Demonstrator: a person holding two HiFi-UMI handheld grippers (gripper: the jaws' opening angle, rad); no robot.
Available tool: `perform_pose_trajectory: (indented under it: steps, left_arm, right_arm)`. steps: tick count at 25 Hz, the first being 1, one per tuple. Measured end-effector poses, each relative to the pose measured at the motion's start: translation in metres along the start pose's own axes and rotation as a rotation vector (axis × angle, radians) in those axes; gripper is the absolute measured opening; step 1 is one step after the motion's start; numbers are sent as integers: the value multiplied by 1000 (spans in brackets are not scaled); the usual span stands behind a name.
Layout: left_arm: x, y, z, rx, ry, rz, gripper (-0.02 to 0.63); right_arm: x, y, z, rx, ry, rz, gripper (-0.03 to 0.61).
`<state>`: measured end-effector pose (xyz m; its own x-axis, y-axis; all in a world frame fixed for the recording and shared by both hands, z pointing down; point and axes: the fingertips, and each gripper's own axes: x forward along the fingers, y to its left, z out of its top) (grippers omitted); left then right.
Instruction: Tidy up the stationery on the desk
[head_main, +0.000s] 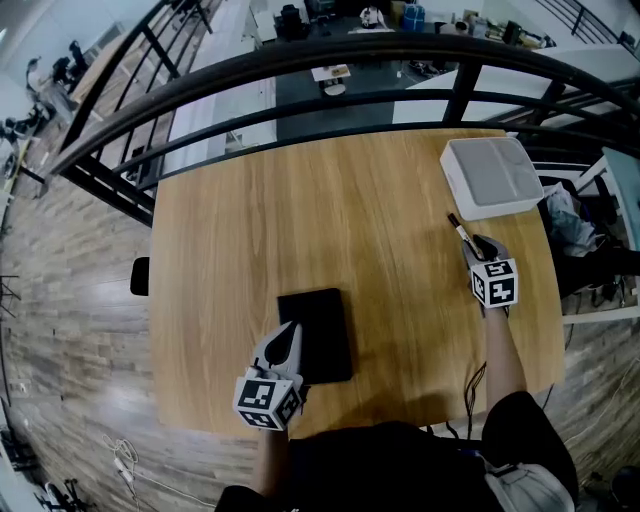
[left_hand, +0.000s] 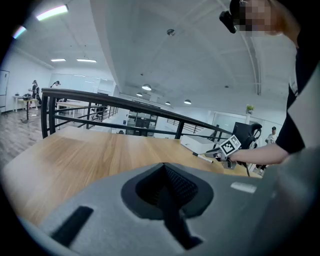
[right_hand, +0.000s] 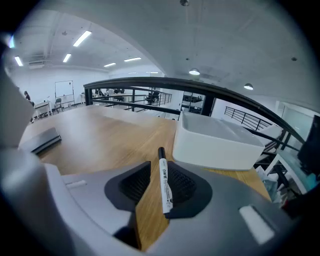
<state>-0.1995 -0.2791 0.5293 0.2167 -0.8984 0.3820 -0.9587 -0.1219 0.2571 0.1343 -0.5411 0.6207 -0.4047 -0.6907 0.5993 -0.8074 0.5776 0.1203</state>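
We are holding both grippers over the wooden desk (head_main: 350, 220). In the head view, our left gripper (head_main: 288, 337) is sitting at the lower centre of the frame, its tips lying over the left edge of a black notebook (head_main: 322, 333) that is lying flat on the desk. In the left gripper view its jaws are pressing together with nothing between them.

Our right gripper (head_main: 478, 243) is sitting at the right of the head view, just below a white rectangular bin (head_main: 490, 175) that is standing in the upper right corner of the desk. In the right gripper view its jaws are standing apart, and a white marker with a black cap (right_hand: 164, 182) is lying between them, cap pointing away towards the bin (right_hand: 215, 145). The marker is resting against the jaw on the right of that frame, with bare wood showing between it and the other jaw, so the pads are not clamping it.

In the head view the marker (head_main: 462, 233) is sticking out from the gripper towards the upper left, its cap near the bin's lower left corner.
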Motion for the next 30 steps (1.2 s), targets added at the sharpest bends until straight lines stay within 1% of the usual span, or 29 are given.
perform_pose_trajectory:
  steps: [4, 5, 7, 10, 12, 15, 22, 30]
  left_arm:
    - [-5, 5, 0, 10, 11, 23, -3]
    - [-7, 8, 0, 6, 10, 36, -3]
    - [-11, 13, -3, -11, 9, 60, -3]
    - [-15, 16, -4, -21, 9, 77, -3]
    - [-16, 17, -3, -16, 7, 79, -3]
    - [-16, 18, -4, -16, 5, 82, -3]
    - [-25, 20, 0, -13, -12, 95, -3]
    - [-46, 33, -1, -21, -50, 141, -3]
  right_arm:
    - [12, -7, -16, 0, 76, 8, 151]
    - [15, -7, -21, -7, 97, 18, 172]
    - [21, -7, -28, -14, 125, 31, 181]
    - [24, -7, -30, 44, 123, 51, 172]
    - [26, -4, -31, 60, 124, 68, 154]
    - [30, 4, -30, 47, 131, 83, 88]
    - [25, 8, -31, 75, 148, 61, 83]
    - [15, 41, -29, 98, 123, 103, 81]
